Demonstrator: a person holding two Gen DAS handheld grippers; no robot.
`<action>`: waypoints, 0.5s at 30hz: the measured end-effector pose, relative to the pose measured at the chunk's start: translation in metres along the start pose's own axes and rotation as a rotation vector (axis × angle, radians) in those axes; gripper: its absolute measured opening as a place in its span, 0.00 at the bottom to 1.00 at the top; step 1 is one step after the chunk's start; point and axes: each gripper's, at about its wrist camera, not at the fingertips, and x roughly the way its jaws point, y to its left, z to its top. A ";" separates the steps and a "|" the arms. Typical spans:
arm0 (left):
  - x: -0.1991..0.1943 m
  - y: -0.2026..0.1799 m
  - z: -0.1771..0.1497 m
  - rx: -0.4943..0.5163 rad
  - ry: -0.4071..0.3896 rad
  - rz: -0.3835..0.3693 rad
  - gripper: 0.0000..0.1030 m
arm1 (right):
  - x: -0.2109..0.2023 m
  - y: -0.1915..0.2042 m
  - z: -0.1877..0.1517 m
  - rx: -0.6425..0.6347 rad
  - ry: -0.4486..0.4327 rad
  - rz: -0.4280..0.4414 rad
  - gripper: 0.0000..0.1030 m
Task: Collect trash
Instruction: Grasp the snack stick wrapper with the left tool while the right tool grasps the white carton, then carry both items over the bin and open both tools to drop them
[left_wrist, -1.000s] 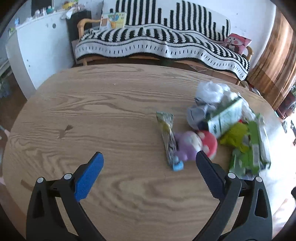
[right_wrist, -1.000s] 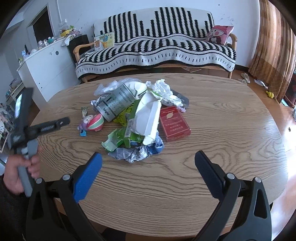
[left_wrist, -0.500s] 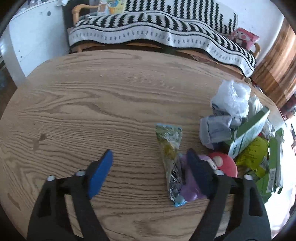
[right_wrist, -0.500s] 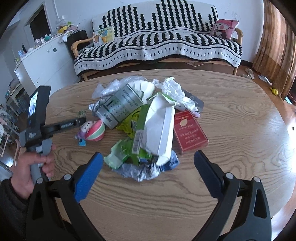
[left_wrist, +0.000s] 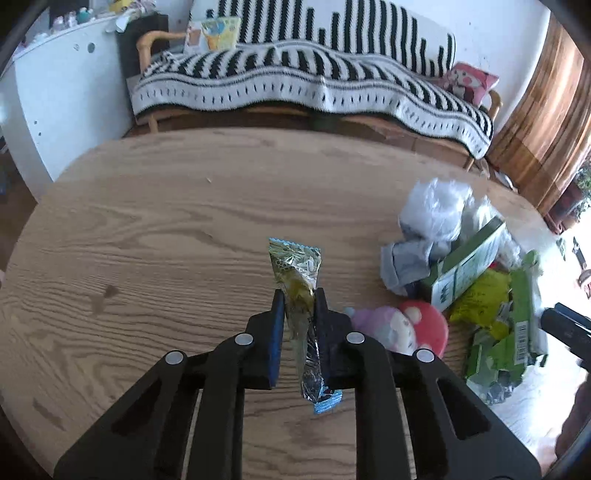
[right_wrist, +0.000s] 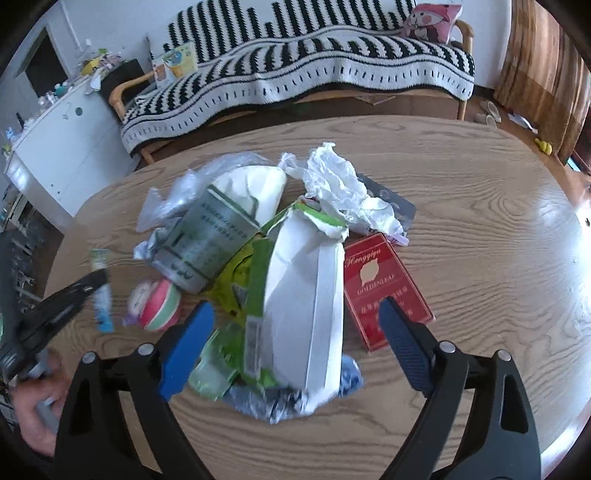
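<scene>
My left gripper (left_wrist: 299, 297) is shut on a long foil snack wrapper (left_wrist: 297, 271), gripped near its middle just above the wooden table (left_wrist: 166, 229). The same wrapper (right_wrist: 101, 291) and left gripper show blurred at the left of the right wrist view. My right gripper (right_wrist: 295, 308) is open, its blue fingers either side of a white and green carton (right_wrist: 306, 295) on top of the trash pile. A red cigarette box (right_wrist: 380, 284) lies by the right finger. A pink and red round toy (right_wrist: 157, 302) lies left of the pile.
The pile also holds a grey-green printed box (right_wrist: 210, 240), crumpled white paper (right_wrist: 340, 188), clear plastic bags (left_wrist: 432, 210) and green wrappers (left_wrist: 513, 325). A striped sofa (left_wrist: 314, 85) stands beyond the table, a white cabinet (left_wrist: 55, 85) at the left.
My left gripper moved in over the foil wrapper and shut on it. My right gripper moved forward and down over the trash pile, staying open.
</scene>
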 end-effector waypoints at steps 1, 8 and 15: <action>-0.005 0.000 -0.001 -0.001 -0.006 -0.003 0.15 | 0.006 -0.001 0.003 0.005 0.011 -0.001 0.85; -0.025 -0.021 -0.015 0.051 -0.021 -0.034 0.15 | 0.022 -0.006 0.003 0.026 0.068 0.060 0.41; -0.042 -0.049 -0.013 0.096 -0.058 -0.052 0.15 | -0.032 -0.015 0.000 0.030 -0.054 0.144 0.39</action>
